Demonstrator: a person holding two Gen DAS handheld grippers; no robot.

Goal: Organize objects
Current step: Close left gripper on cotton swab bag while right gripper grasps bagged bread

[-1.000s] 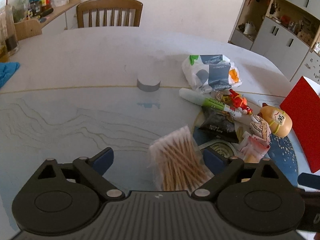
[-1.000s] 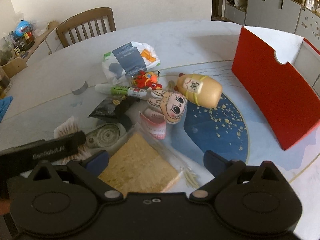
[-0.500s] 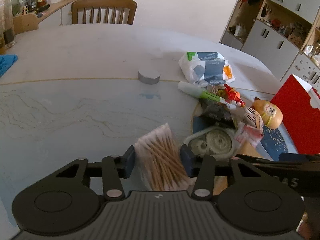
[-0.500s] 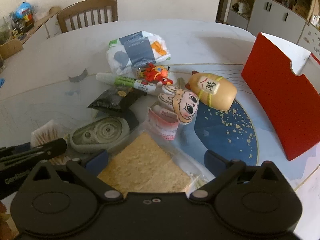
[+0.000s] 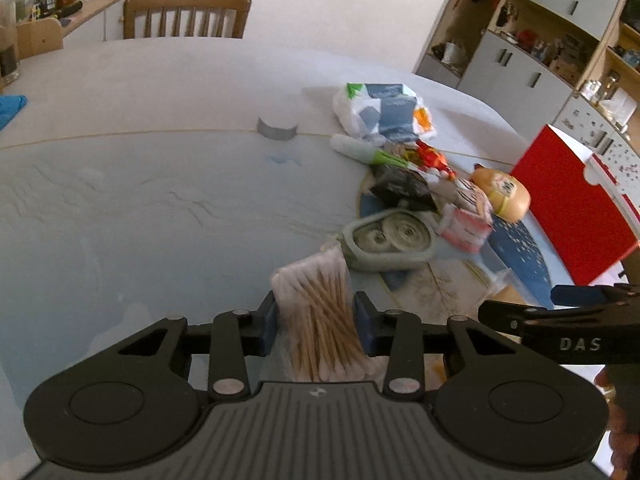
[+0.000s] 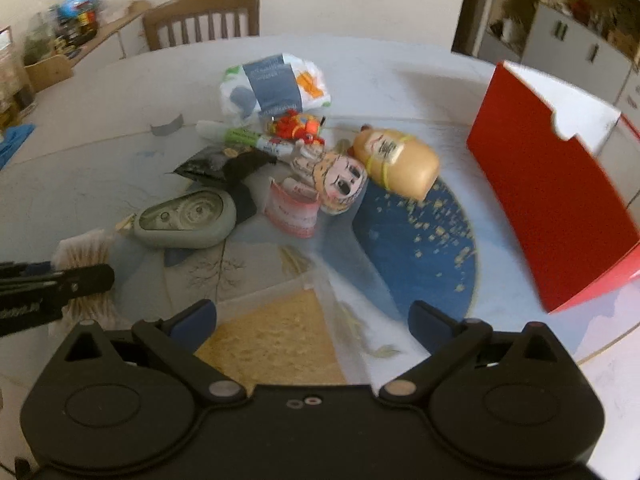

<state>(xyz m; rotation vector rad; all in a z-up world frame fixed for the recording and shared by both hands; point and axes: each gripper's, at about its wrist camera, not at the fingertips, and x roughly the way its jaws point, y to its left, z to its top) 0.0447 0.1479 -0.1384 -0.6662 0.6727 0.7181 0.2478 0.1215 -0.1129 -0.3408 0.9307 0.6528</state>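
My left gripper [image 5: 316,322] is shut on a clear bag of cotton swabs [image 5: 320,312], held near the table's front; the swabs also show in the right wrist view [image 6: 86,276]. My right gripper [image 6: 314,322] is open, its jaws on either side of a clear bag with a yellow sponge-like slab [image 6: 276,344]. A grey correction-tape dispenser [image 5: 388,242] lies just beyond the swabs. An open red box [image 6: 548,200] stands at the right.
A pile lies mid-table: tissue pack [image 6: 274,86], green marker [image 6: 256,138], red toy [image 6: 298,126], black packet [image 6: 216,164], cartoon-face charm [image 6: 340,178], tan bottle-shaped toy [image 6: 400,160], red-and-white packet [image 6: 294,210]. A grey tape piece [image 5: 277,129] and a wooden chair [image 5: 186,14] are beyond.
My left gripper closed on the cotton swab bag and shifted left of the pile. My right gripper drew back slightly over the sponge bag, still open.
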